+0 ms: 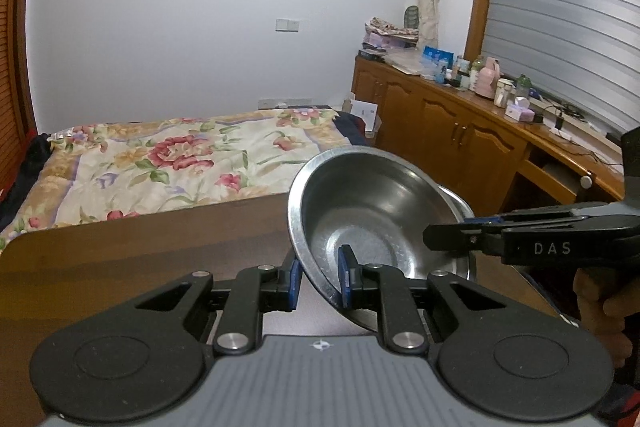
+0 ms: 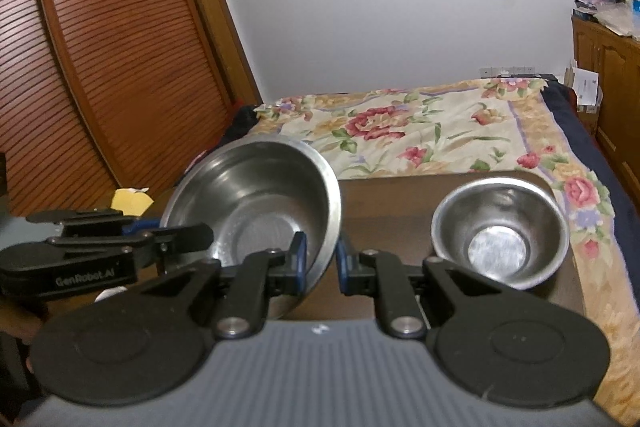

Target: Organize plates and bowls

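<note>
Left gripper (image 1: 320, 281) jaws pinching large bowl (image 1: 372, 203) rim, right gripper (image 2: 322, 263) opposite rim

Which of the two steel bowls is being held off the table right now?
The larger steel bowl, gripped by its rim on both sides; the smaller bowl sits free on the table.

A large steel bowl (image 2: 256, 211) hangs tilted above a dark wooden table (image 2: 384, 203), its rim clamped between the blue pads of the right gripper (image 2: 320, 263) at its near right edge, while the left gripper (image 2: 168, 235) reaches in from the left, apparently gripping the opposite rim. A smaller steel bowl (image 2: 500, 231) sits upright on the table to the right, apart from the first. Behind lie a floral bedspread (image 2: 420, 123) and louvred wooden doors (image 2: 100, 47).
</note>
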The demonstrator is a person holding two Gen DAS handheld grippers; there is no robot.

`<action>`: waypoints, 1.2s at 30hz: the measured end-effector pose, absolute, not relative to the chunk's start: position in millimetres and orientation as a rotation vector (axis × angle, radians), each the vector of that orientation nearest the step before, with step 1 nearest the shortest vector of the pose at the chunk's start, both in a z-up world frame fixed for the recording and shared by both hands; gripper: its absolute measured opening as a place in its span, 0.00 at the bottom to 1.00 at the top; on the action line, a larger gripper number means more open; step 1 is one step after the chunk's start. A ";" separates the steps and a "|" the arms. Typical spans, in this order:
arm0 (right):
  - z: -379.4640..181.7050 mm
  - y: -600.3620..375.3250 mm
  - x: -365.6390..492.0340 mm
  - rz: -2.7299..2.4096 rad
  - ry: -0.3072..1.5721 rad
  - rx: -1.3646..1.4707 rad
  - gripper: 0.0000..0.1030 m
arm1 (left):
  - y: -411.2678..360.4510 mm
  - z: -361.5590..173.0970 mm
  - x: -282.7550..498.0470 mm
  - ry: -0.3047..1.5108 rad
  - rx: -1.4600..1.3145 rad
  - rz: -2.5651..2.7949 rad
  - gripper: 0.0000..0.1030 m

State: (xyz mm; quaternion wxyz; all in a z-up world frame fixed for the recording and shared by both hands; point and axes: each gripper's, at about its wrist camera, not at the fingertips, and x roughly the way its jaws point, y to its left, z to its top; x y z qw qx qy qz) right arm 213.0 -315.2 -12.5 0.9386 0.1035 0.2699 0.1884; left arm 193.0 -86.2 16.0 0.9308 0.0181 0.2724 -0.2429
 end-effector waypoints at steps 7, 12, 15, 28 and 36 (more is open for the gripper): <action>-30.8 -314.5 187.7 0.400 0.546 0.252 0.17 | -79.9 10.9 167.3 0.543 0.045 -0.514 0.20; -36.6 -309.8 172.8 0.405 0.539 0.244 0.18 | -77.4 7.5 155.4 0.537 0.041 -0.518 0.20; -36.8 -308.4 164.7 0.409 0.530 0.243 0.18 | -74.0 4.3 149.1 0.543 0.014 -0.530 0.20; -62.5 -310.4 133.2 0.420 0.542 0.270 0.19 | -77.9 -22.7 125.9 0.593 0.058 -0.537 0.20; -70.6 -308.7 125.6 0.412 0.544 0.260 0.19 | -85.6 -37.5 126.4 0.606 0.142 -0.493 0.20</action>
